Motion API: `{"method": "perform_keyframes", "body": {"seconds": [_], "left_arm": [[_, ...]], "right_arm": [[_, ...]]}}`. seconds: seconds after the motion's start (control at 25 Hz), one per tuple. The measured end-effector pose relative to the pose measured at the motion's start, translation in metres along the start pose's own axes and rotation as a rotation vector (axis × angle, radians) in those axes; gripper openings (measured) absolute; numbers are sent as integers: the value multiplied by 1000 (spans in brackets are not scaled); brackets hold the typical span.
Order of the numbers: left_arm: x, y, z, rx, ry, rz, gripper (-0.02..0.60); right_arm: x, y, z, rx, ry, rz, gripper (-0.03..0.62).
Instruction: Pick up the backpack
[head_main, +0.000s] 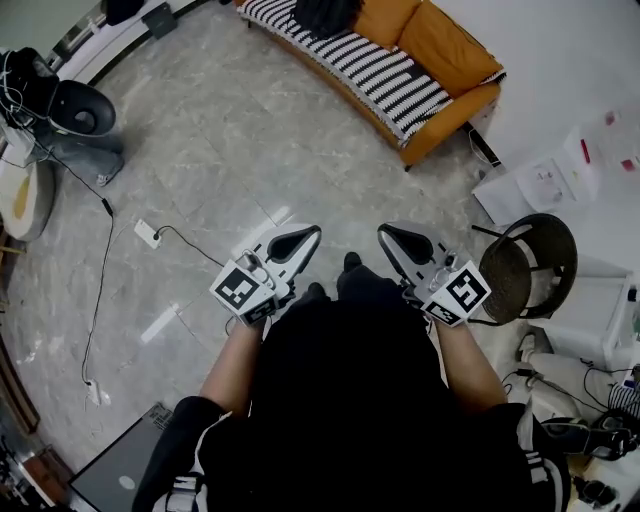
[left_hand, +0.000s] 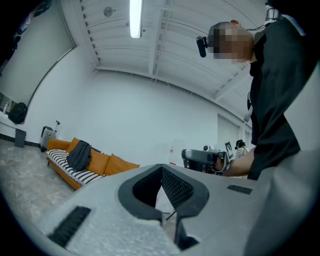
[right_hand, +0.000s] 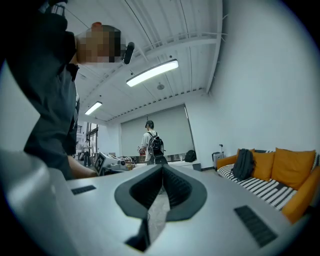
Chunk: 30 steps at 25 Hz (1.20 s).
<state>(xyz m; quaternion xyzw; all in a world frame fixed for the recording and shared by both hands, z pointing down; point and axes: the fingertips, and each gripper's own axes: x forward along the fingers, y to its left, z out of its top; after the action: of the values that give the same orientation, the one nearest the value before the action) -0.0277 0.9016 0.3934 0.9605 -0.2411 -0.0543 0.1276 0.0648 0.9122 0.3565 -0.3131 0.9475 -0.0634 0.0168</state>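
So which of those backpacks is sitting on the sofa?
The dark grey fabric backpack, leaning upright against the orange sofa and its back cushions. The other one, a black backpack, is worn by a person standing farther back.

Open floor between two raised grippers and a sofa.
Bare stone floor (head_main: 240, 140) runs from the left gripper (head_main: 311, 233) and right gripper (head_main: 386, 233) up to the sofa (head_main: 440, 60), with nothing standing on that stretch. A white plug (head_main: 148, 233) with thin cables lies on the floor to the left, off that line. A round dark seat (head_main: 530, 265) stands just right of the right gripper. A grey machine (head_main: 80, 110) sits far left.
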Motion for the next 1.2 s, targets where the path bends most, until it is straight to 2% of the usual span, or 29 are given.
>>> {"method": "perform_keyframes", "body": {"seconds": [0.16, 0.24, 0.4, 0.52, 0.64, 0.72, 0.8, 0.96, 1.2], "left_arm": [[14, 12, -2, 16, 9, -4, 21], [16, 27, -7, 29, 29, 6, 21], [27, 49, 8, 3, 23, 53, 21], [31, 68, 5, 35, 35, 60, 21], [43, 91, 12, 14, 51, 80, 21], [55, 109, 14, 47, 56, 76, 21], [74, 120, 24, 61, 51, 76, 21], [114, 139, 54, 19, 38, 108, 21], [149, 178, 68, 59, 69, 159, 21]], "right_arm": [[4, -24, -2, 31, 0, -4, 26], [16, -32, 1, 34, -11, 16, 26], [39, -52, -1, 39, -17, 61, 26], [55, -69, -2, 57, -27, 87, 26], [77, -89, 2, 53, -41, 117, 26], [89, -106, 8, 52, -50, 136, 26], [96, -126, 13, 59, -54, 152, 26], [109, -166, 24, 81, -59, 192, 26], [128, -221, 36, 113, -84, 264, 26]]}}
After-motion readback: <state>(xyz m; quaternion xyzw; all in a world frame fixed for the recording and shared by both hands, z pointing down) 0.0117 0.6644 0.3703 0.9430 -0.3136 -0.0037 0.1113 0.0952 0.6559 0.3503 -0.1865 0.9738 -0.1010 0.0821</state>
